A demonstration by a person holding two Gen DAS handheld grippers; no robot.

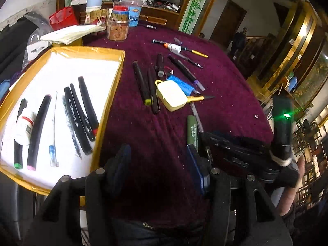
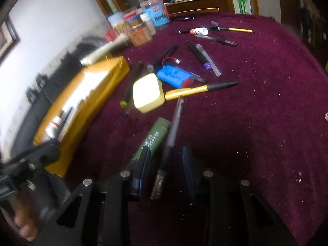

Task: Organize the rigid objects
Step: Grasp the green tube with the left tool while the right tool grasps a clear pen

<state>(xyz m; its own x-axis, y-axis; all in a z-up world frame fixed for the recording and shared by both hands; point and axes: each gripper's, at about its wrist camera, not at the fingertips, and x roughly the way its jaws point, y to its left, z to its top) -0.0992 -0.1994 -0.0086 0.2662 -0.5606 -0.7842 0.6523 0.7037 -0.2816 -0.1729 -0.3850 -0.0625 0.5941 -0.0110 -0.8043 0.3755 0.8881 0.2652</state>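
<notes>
In the left wrist view my left gripper (image 1: 157,164) is open over bare maroon cloth, just right of a gold-rimmed box (image 1: 121,65). On the box's white floor lie several black markers (image 1: 88,106), a white bottle (image 1: 24,130) and a thin clear pen (image 1: 53,127). My right gripper (image 2: 166,166) is open, its blue pads apart on either side of a clear pen with a black grip (image 2: 174,123), which lies on the cloth. A green tube (image 2: 155,135) rests just outside its left finger (image 2: 143,164). Beyond sit a cream case (image 2: 146,93), a gold pen (image 2: 188,91) and a blue battery pack (image 2: 174,78).
More pens and markers (image 1: 143,82) are scattered across the cloth, with a small white bottle (image 1: 174,48) farther back. Jars (image 1: 117,26) and papers (image 1: 69,33) crowd the far left edge. The table drops off at the right (image 1: 264,110). A hand (image 1: 291,192) holds the right tool.
</notes>
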